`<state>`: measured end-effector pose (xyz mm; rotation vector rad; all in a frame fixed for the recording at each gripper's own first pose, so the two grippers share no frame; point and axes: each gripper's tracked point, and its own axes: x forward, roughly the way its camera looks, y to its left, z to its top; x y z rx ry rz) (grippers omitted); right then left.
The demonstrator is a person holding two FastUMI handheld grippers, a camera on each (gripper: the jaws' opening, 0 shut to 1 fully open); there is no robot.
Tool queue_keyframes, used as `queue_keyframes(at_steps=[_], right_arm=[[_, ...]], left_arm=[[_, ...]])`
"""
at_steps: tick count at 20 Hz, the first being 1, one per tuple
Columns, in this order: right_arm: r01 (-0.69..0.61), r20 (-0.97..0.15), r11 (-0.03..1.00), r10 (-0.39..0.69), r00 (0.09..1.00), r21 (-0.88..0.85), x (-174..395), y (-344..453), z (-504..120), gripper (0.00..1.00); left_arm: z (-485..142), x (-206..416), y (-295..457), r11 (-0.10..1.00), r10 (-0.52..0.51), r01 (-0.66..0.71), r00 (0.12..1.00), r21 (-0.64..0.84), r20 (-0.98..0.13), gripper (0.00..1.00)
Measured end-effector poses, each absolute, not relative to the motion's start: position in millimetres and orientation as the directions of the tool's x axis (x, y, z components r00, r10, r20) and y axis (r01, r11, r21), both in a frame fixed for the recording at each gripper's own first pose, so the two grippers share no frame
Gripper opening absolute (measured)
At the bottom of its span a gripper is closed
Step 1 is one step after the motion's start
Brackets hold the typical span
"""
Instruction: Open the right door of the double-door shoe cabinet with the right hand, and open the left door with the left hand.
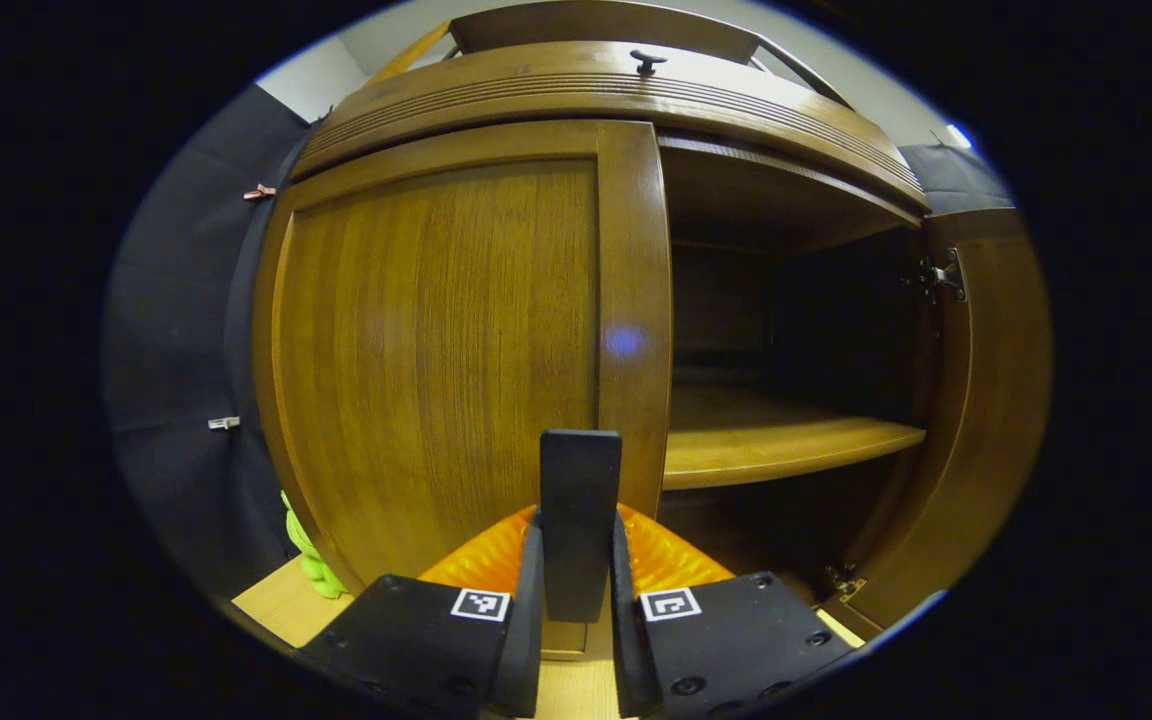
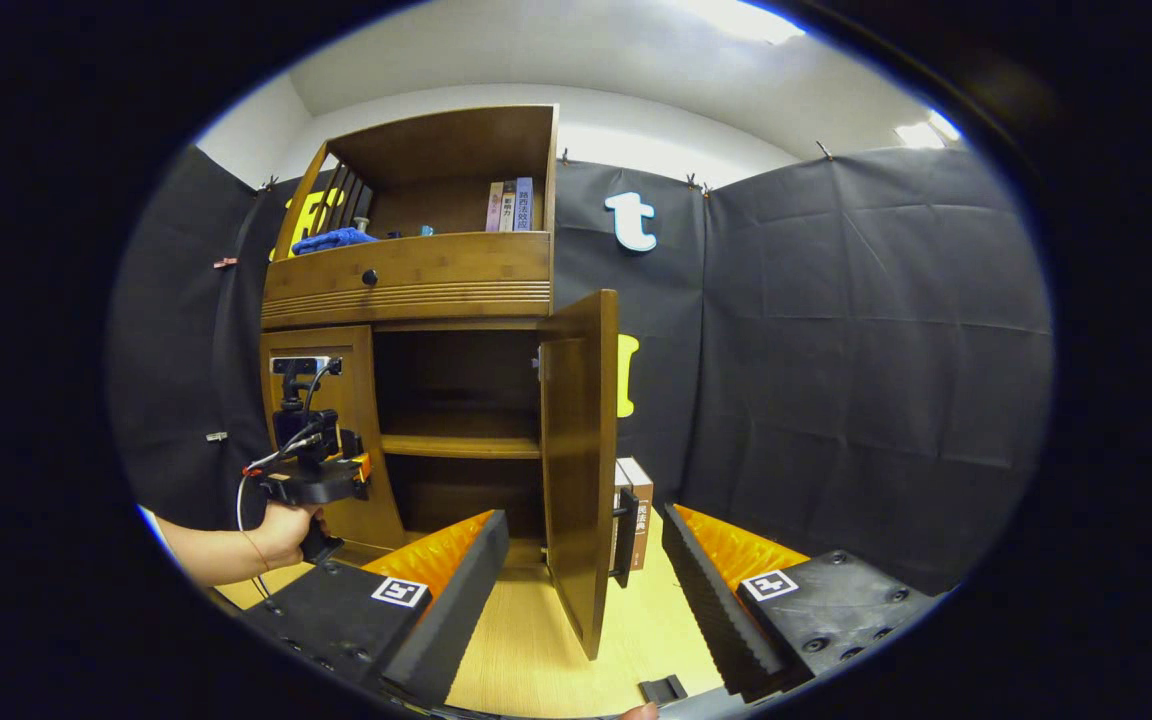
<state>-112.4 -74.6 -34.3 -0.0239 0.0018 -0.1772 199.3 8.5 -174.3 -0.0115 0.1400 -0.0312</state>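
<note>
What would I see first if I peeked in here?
A big wooden shoe cabinet with its right door swung wide open, showing a bare shelf inside. The left door is shut, and the left claw is pinching its dark handle.

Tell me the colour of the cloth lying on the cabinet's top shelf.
Blue: the cloth lies at the shelf's left end, clearest in the right gripper view.

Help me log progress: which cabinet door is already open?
The right door, swung out to expose the shelf. The left door sits closed, the left gripper clamped on its handle.
</note>
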Motion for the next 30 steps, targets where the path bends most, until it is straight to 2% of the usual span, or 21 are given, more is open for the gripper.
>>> queue_keyframes(at_steps=[1, 2, 7, 16, 25, 26, 27, 28, 29, 30], right_arm=[[0.176, 0.002, 0.984, -0.176, 0.984, -0.024, -115.0, -71.3, -33.4, 0.95], [0.177, 0.005, 0.984, -0.177, 0.984, -0.026, -116.3, -68.2, -33.4, 0.98], [0.169, 0.011, 0.985, -0.169, 0.986, -0.022, -121.6, -52.3, -31.7, 1.0], [0.137, 0.028, 0.99, -0.135, 0.99, -0.038, -112.7, -22.2, -27.3, 0.98], [0.09, 0.039, 0.995, -0.089, 0.995, -0.045, -108.9, 9.1, -28.9, 0.98], [0.087, 0.041, 0.995, -0.085, 0.996, -0.043, -108.0, 12.1, -28.3, 0.94], [0.081, 0.04, 0.996, -0.08, 0.996, -0.04, -107.4, 15.2, -28.1, 0.94], [0.078, 0.041, 0.996, -0.077, 0.996, -0.036, -105.6, 17.0, -28.5, 0.99], [0.072, 0.039, 0.997, -0.071, 0.997, -0.03, -104.5, 20.4, -29.1, 0.94], [0.068, 0.038, 0.997, -0.067, 0.997, -0.025, -103.8, 23.6, -29.8, 0.94]], left_arm=[[-175.8, 193.5, 9.6, 0.999, -0.033, 0.032, 0.99, -0.008, -0.14, 0.33], [-175.2, 186.1, 10.9, 0.999, -0.033, 0.033, 0.989, -0.003, -0.142, 0.32], [-173.7, 139.2, 26.1, 0.999, -0.048, 0.047, 0.987, -0.015, -0.152, 0.31], [-172.7, 64.1, 74.1, 0.999, -0.051, 0.049, 0.986, -0.013, -0.157, 0.29], [-172.8, 22.7, 128.3, 1.0, -0.011, 0.007, 0.988, -0.03, -0.153, 0.25], [-172.9, 19.7, 134.3, 0.999, -0.004, -0.001, 0.988, -0.035, -0.154, 0.24], [-172.2, 16.4, 140.5, 0.999, 0.006, -0.012, 0.988, -0.042, -0.152, 0.22], [-171.4, 13.3, 147.2, 0.999, 0.014, -0.021, 0.988, -0.047, -0.151, 0.22], [-171.9, 11.2, 152.1, 0.998, 0.018, -0.026, 0.988, -0.049, -0.151, 0.21], [-171.5, 9.4, 157.8, 0.998, 0.023, -0.031, 0.988, -0.048, -0.153, 0.2]])
